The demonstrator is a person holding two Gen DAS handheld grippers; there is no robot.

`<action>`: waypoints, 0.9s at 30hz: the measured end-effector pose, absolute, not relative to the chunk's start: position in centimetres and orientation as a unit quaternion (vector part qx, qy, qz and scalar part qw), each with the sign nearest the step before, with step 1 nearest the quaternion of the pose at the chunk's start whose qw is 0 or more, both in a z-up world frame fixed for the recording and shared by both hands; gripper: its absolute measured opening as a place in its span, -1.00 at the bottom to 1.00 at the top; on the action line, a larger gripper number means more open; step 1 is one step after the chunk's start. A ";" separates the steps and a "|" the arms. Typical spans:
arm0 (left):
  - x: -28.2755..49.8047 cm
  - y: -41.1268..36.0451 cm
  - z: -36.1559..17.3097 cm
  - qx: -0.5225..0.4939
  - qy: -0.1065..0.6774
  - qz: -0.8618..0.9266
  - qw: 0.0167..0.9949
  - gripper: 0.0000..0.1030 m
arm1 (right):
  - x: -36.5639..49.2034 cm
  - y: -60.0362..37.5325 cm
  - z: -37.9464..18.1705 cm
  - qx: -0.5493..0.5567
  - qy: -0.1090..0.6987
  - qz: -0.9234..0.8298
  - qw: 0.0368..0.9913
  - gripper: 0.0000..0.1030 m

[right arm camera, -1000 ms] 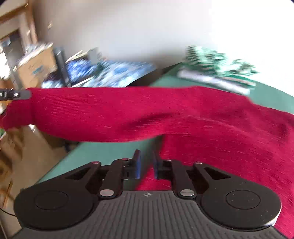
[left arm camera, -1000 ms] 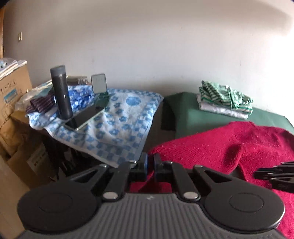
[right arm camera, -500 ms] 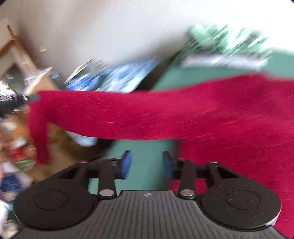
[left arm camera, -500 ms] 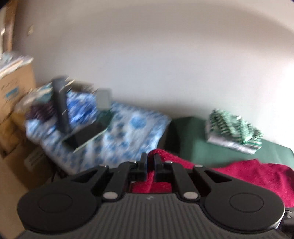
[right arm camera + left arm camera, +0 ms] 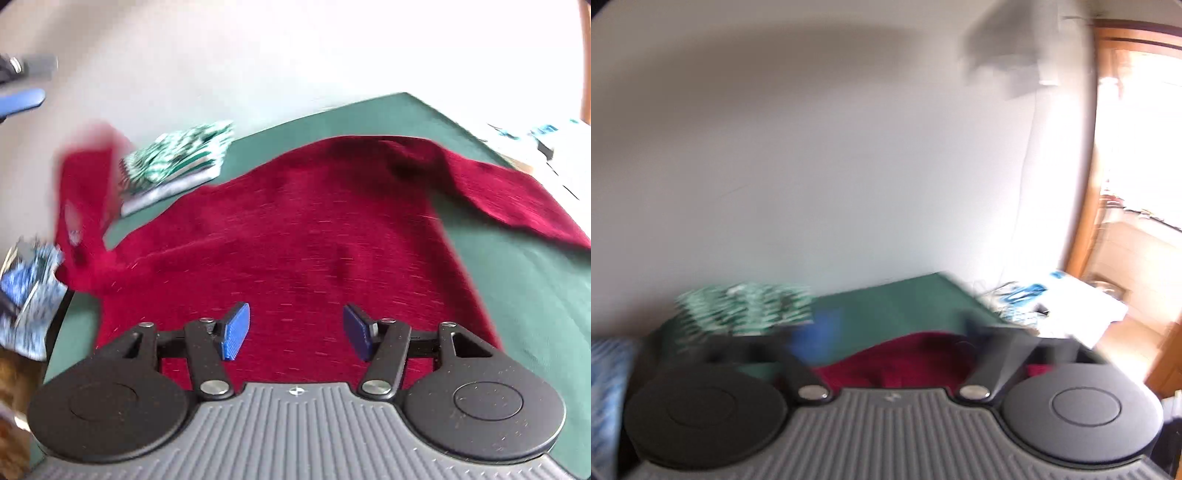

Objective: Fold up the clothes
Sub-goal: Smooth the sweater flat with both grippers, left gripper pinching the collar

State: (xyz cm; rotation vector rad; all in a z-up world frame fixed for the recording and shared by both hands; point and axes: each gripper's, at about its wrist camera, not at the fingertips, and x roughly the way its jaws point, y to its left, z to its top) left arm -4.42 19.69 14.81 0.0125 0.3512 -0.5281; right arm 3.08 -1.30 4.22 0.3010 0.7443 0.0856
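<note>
- Right gripper (image 5: pixel 293 334): jaws apart and opening, blue pads (image 5: pixel 234 336) clear of the cloth, nothing between them; it hangs over the near hem of the red sweater (image 5: pixel 314 240).
- Red sweater lies spread on the green counter (image 5: pixel 535 295), body mostly flat. One sleeve (image 5: pixel 517 199) runs out toward the right edge of the counter.
- Other sleeve (image 5: pixel 85 206) is up off the counter at the left of the right wrist view, blurred, hanging loose in front of the wall.
- Left gripper (image 5: pixel 894 332): jaws wide apart and opening, nothing between them, heavy motion blur. In the right wrist view one of its blue pads shows at top left, clear of the raised sleeve.
- Left wrist view: the sweater shows below and between the open jaws; not touched.
- Folded green-and-white striped clothes (image 5: pixel 177 155) stacked at the far left corner of the counter, by the wall, just beside the raised sleeve.
- Blue-and-white patterned cloth (image 5: pixel 29 295) off the counter's left edge.
- Papers and blue items (image 5: pixel 546 136) off the far right end; too blurred to name.
</note>
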 end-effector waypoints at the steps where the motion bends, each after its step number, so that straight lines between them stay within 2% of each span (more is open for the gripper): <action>1: -4.9 19.3 14.4 0.008 0.163 -0.261 0.951 0.96 | 2.6 -2.2 4.0 0.153 0.361 0.041 0.919 0.21; 5: -5.1 21.1 10.5 0.018 0.208 -0.231 0.950 0.94 | 1.6 -4.6 2.8 0.163 0.371 0.046 0.913 0.25; 9: -7.0 24.8 3.9 0.034 0.317 -0.178 0.931 0.88 | 2.6 -5.0 1.8 0.140 0.390 0.077 0.907 0.25; 13: -12.1 26.2 -1.7 0.077 0.394 -0.097 0.911 0.90 | 4.8 -2.6 1.8 0.054 0.381 0.129 0.914 0.26; 16: -14.9 26.7 -4.0 0.068 0.432 -0.034 0.899 0.90 | 7.4 -0.2 0.9 -0.011 0.378 0.171 0.910 0.37; 17: -15.4 26.8 -4.6 0.056 0.443 -0.017 0.895 0.87 | 8.6 0.4 0.2 -0.014 0.396 0.187 0.899 0.33; 18: -15.8 26.7 -4.9 0.047 0.449 -0.006 0.892 0.80 | 9.9 1.0 -0.4 -0.015 0.415 0.204 0.886 0.18; 19: -16.2 26.5 -5.2 0.040 0.453 0.004 0.890 0.77 | 10.7 1.6 -0.3 -0.038 0.411 0.214 0.885 -0.17; 20: -16.4 26.1 -5.2 0.038 0.455 0.014 0.890 0.68 | 11.4 2.2 -0.1 -0.063 0.405 0.223 0.884 -0.91; 22: -16.1 25.4 -5.3 0.036 0.459 0.027 0.887 0.43 | 13.8 2.1 2.2 -0.094 0.371 0.220 0.897 -0.95; 24: -16.0 24.7 -5.4 0.029 0.462 0.039 0.885 0.10 | 16.0 0.8 6.0 -0.095 0.302 0.190 0.929 -0.95; 25: -16.2 24.5 -5.4 0.022 0.462 0.040 0.885 0.03 | 17.0 -0.1 8.2 -0.091 0.262 0.169 0.946 -0.95; 27: -16.5 23.9 -5.4 0.010 0.462 0.043 0.886 -0.34 | 18.2 -2.5 12.0 -0.076 0.188 0.124 0.971 -0.95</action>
